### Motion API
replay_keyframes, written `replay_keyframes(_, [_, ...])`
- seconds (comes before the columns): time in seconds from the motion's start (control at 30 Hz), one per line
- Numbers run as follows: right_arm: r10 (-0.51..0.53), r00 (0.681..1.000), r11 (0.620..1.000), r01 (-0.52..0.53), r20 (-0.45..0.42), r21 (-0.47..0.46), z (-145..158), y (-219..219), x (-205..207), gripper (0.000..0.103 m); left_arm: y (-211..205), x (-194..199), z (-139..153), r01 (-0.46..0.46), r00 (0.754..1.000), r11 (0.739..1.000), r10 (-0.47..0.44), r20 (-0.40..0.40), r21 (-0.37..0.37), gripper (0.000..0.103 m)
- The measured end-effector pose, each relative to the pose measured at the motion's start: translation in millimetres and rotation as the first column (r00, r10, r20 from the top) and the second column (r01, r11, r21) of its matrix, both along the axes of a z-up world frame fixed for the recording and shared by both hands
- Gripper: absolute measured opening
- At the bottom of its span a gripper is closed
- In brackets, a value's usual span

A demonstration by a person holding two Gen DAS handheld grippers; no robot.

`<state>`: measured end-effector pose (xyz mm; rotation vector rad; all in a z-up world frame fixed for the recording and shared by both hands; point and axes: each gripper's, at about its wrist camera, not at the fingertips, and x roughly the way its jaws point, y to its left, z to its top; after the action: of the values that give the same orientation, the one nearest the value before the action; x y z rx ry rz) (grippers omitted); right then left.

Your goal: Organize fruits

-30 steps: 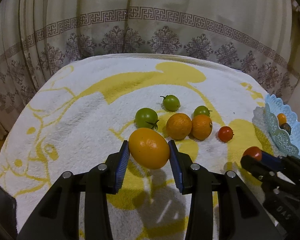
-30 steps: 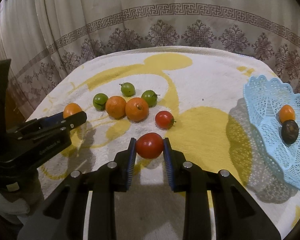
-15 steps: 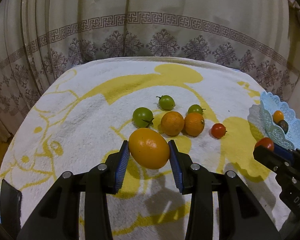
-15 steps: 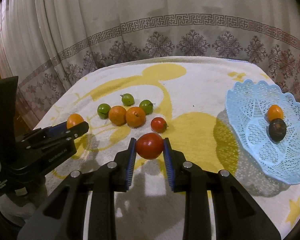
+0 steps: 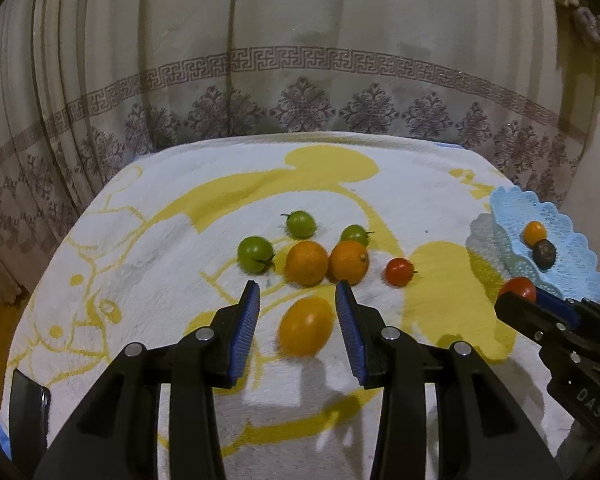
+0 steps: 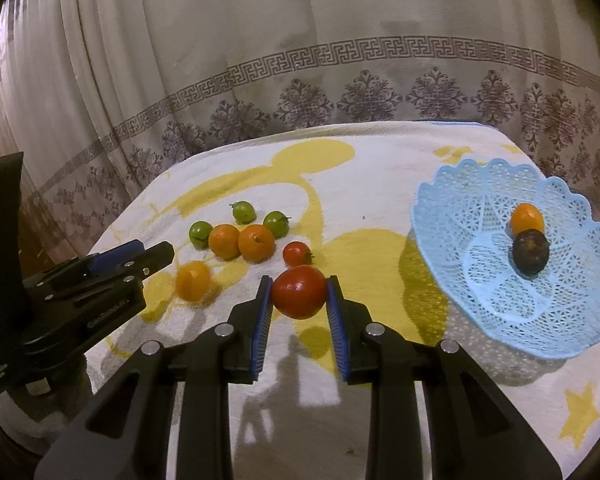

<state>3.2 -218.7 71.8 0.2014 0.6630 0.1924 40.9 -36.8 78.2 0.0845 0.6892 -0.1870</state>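
My left gripper [image 5: 298, 308] is open. A yellow-orange fruit [image 5: 306, 331] is below it, clear of both pads and blurred; it also shows in the right wrist view [image 6: 193, 281]. My right gripper [image 6: 299, 292] is shut on a large red tomato [image 6: 299, 291], held above the towel. The light blue lace basket [image 6: 480, 280] stands at the right with a small orange [image 6: 527, 219] and a dark fruit [image 6: 530, 253] inside. On the towel lie two oranges [image 5: 306, 262] [image 5: 349, 262], three green tomatoes [image 5: 254, 254] and a small red tomato [image 5: 399, 272].
A white and yellow towel [image 5: 180, 220] covers the table. A patterned curtain [image 5: 300, 60] hangs behind. A dark flat object [image 5: 28, 404] lies at the near left edge. The left gripper's body [image 6: 72, 288] shows at the left in the right wrist view.
My left gripper has opened and let go of the yellow-orange fruit, which has dropped away from the pads. The right gripper holds the red tomato as before, with the basket nearer.
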Motion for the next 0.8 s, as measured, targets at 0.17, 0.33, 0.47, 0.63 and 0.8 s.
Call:
replay_keyframes(0.17, [-0.017,1.0,1.0,0.017,0.01,0.015,1,-11,-6,0.028,-4,-1,-1,0.012,1.0,1.0,-0.012,-0.006,0.006,0.04])
replay_keyframes(0.33, [-0.048,0.999,0.998,0.048,0.013,0.036,0,-26,-9,0.028,8,-1,-17,-0.004,0.998,1.0,0.003,-0.061,-0.003,0.051])
replay_keyframes(0.47, [-0.066,0.998,0.997,0.065,0.012,0.05,-1,-35,-9,0.028,16,-4,-27,0.004,0.995,1.0,-0.006,-0.098,-0.028,0.063])
replay_keyframes(0.63, [-0.068,0.998,0.996,0.067,0.017,0.056,-1,-38,-10,0.028,15,-1,-36,0.013,0.992,0.999,-0.019,-0.124,-0.051,0.071])
replay_keyframes(0.8, [-0.073,0.997,0.996,0.072,0.02,0.059,0,-40,-11,0.028,0,15,-44,0.046,0.988,0.998,-0.053,-0.147,-0.051,0.071])
